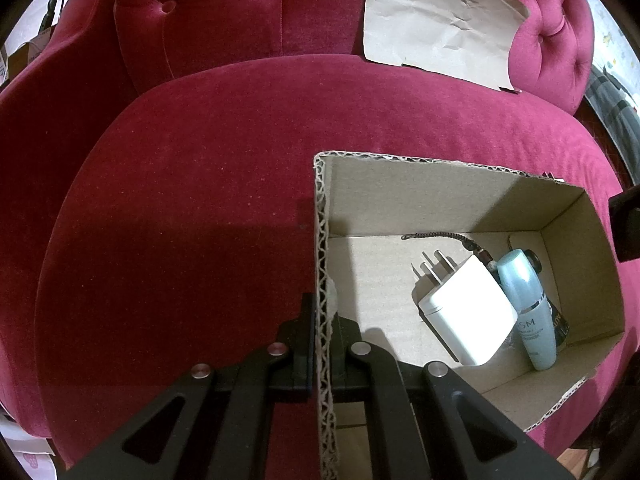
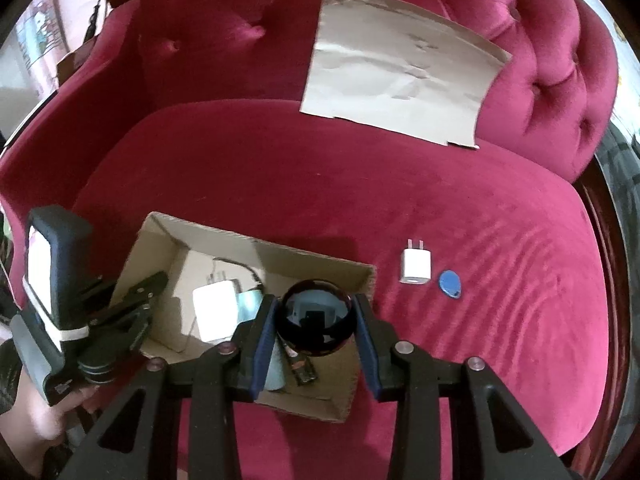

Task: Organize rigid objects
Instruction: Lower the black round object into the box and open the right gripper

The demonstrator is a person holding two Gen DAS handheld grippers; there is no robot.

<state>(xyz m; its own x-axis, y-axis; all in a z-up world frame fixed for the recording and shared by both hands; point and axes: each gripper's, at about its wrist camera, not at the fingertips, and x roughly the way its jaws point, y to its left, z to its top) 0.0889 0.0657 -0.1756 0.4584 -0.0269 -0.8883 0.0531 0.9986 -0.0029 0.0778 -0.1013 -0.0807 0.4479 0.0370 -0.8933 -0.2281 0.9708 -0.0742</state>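
An open cardboard box (image 1: 400, 192) (image 2: 320, 262) sits on the red velvet sofa seat. Inside lie a large white charger (image 1: 466, 312) (image 2: 214, 308), a pale blue bottle (image 1: 528, 308) and a braided cable (image 1: 440, 238). My left gripper (image 1: 323, 340) is shut on the box's left wall; it shows in the right wrist view (image 2: 136, 300). My right gripper (image 2: 316, 320) is shut on a shiny black ball (image 2: 316, 322), held over the box's right part. A small white plug (image 2: 415, 266) and a blue key fob (image 2: 450, 284) lie on the seat right of the box.
A crumpled brown paper sheet (image 1: 440, 20) (image 2: 400, 84) leans on the tufted sofa back (image 2: 240, 40). A dark flat item (image 2: 302, 368) lies in the box under the ball. The seat's front edge curves down at the right.
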